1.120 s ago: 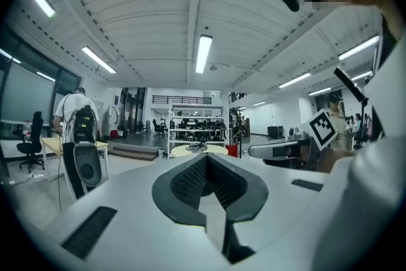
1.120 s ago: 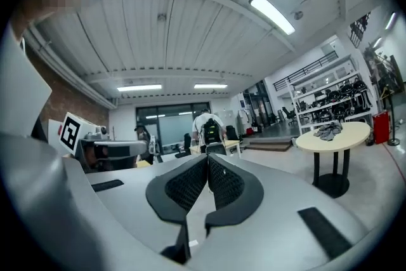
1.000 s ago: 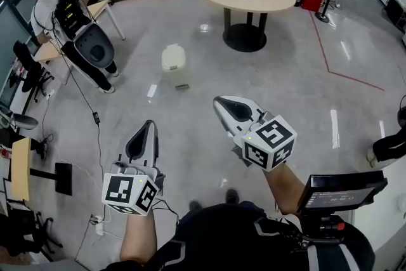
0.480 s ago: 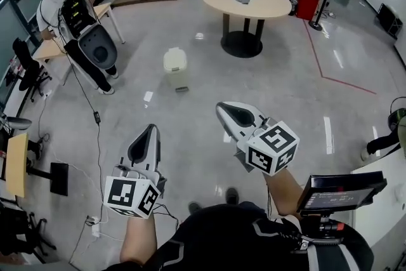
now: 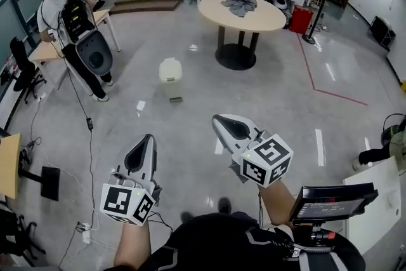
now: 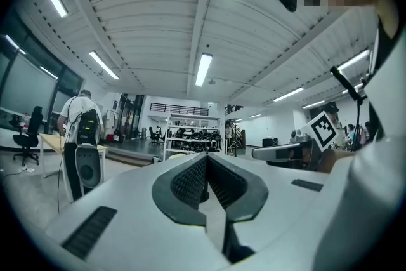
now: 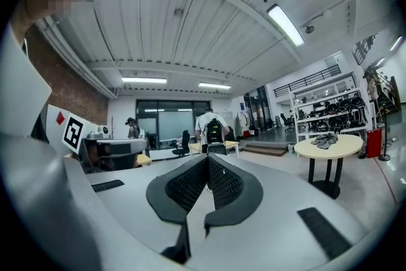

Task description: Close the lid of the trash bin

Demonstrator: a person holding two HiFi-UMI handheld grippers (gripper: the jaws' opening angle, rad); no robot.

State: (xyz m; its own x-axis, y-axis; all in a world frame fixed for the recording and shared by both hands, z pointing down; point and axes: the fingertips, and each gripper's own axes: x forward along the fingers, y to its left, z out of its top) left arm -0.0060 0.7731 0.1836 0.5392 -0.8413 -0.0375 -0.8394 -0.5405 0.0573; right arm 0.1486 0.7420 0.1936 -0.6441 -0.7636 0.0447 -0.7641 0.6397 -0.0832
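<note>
We see a glossy grey floor (image 5: 273, 92) bearing a round beige-topped table (image 5: 266, 17) on a black pedestal. The trash bin (image 5: 170, 78), a cream box with a rounded lid lying down and a dark foot pedal, stands on the floor well ahead of both grippers, touching neither. The left gripper (image 5: 147, 138) and right gripper (image 5: 219, 118) are smooth grey shells with ribbed black pads. Their jaws are pressed together on nothing.

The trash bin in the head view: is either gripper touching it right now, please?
No, the trash bin stands on the floor well ahead of the left gripper and right gripper, touching neither.
</note>
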